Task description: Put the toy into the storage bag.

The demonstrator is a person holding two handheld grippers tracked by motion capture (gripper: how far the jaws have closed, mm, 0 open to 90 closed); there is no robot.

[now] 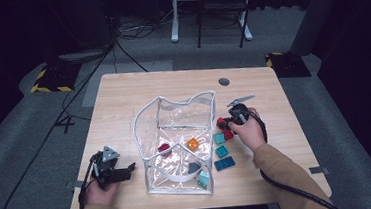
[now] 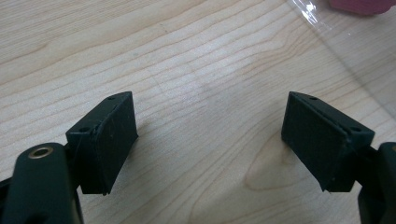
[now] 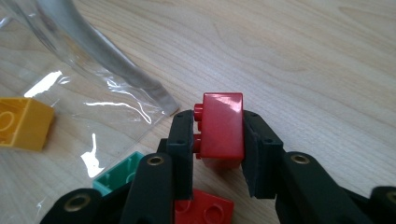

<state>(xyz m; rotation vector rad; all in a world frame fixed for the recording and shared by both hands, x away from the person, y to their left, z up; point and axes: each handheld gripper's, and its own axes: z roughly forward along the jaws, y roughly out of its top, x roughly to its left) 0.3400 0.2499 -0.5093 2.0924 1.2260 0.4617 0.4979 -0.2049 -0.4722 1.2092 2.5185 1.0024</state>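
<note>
— Right gripper (image 3: 218, 140)?
— Jaws clamped on a red brick (image 3: 222, 128), studs sideways, just beside the clear bag (image 3: 100, 100).
— Left gripper (image 2: 210, 140)?
— Wide open, empty, over bare table (image 2: 196, 60) beside that bag.

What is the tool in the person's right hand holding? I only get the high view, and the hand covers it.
Observer: The right gripper view shows it. The right gripper is shut on a red brick, whose studs face one of the fingers.
Operator: Is anything lying under it?
Observer: Yes, a second red brick lies on the table, just below the held one.
Operator: And what about the tool in the left hand?
Observer: In the left gripper view, the left gripper is open, with only bare wood between its fingers.
</note>
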